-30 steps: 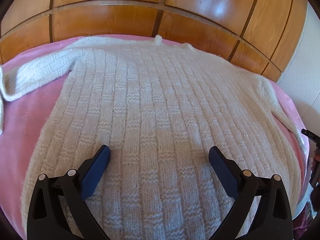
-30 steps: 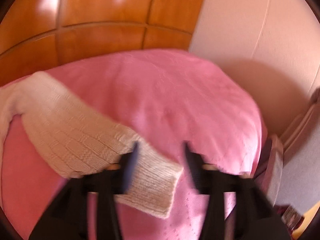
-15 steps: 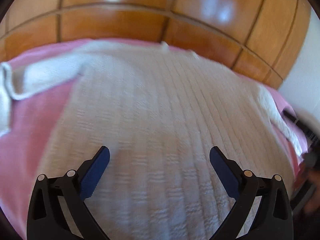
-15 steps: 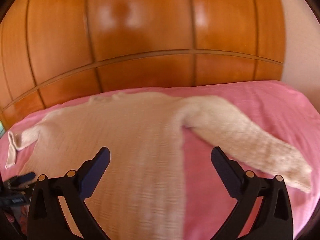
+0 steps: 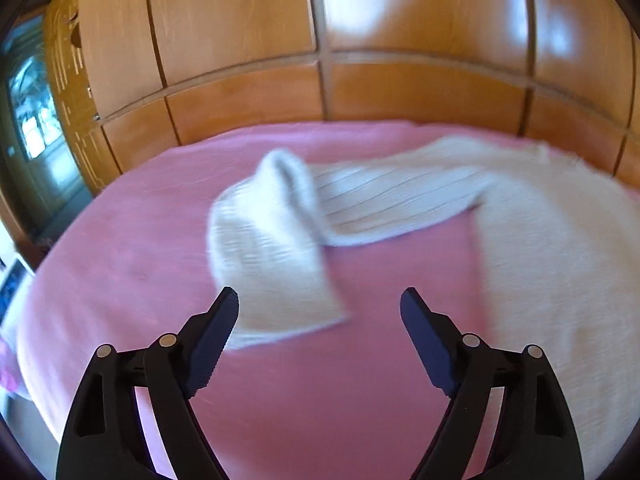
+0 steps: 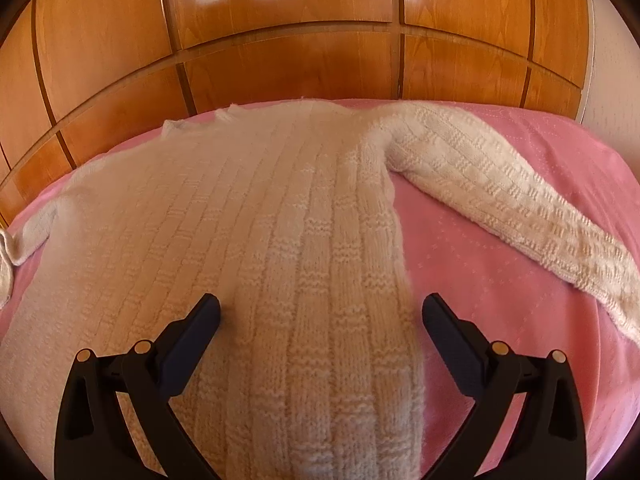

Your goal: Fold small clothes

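Cream knit sweater (image 6: 248,240) — lying flat on pink bedspread (image 6: 500,280), folding barely begun.

Nearest, left gripper (image 5: 319,306) is hovering, jaws apart, just closing slightly, gripping nothing; right gripper (image 6: 320,312) is gaping over the hem edge, empty. Beyond, the chunky basket-weave body is spreading unfolded — left sleeve (image 5: 280,248) doubling back on itself, right sleeve (image 6: 512,204) stretching outward. Farthest: glossy wooden panelling (image 6: 280,40).

We count one cream knitted sweater (image 6: 248,240), one pink bedspread (image 6: 500,288), and two black two-finger grippers (image 5: 319,300) (image 6: 320,306).
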Available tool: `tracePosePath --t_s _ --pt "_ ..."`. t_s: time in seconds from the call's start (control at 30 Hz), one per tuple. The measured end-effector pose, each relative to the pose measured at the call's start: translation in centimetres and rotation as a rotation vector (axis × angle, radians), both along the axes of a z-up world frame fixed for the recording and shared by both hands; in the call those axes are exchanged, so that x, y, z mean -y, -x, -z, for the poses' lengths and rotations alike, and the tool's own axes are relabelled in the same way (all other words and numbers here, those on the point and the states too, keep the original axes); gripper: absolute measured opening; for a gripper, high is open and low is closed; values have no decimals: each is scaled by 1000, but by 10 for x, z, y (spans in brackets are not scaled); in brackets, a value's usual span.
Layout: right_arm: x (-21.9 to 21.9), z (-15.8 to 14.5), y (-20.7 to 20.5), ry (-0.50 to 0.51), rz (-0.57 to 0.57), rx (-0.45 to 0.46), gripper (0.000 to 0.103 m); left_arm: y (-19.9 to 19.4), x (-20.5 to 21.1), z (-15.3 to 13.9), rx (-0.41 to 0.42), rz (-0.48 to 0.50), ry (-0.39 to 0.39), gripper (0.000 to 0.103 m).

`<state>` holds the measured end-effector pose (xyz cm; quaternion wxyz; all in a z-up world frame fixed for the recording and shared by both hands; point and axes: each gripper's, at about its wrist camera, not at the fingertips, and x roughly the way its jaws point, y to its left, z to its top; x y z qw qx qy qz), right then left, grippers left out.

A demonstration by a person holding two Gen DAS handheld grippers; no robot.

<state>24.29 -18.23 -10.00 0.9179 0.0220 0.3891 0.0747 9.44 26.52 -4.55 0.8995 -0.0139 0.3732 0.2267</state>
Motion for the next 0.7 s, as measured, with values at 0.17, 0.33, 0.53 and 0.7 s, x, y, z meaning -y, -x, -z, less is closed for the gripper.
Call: tracePosePath --t_s 0.17,0.33,0.53,0.7 --pt "1 2 -6 -4 7 -17 101 -7 -32 22 -125 -15 48 82" --pt "2 1 -2 -8 8 -19 101 26 -81 22 84 -188 496 82" --pt "0 3 -4 1 9 -21 101 26 -86 25 82 -186 529 62" --pt "0 3 -4 2 9 -20 101 9 -81 25 21 -126 509 13"
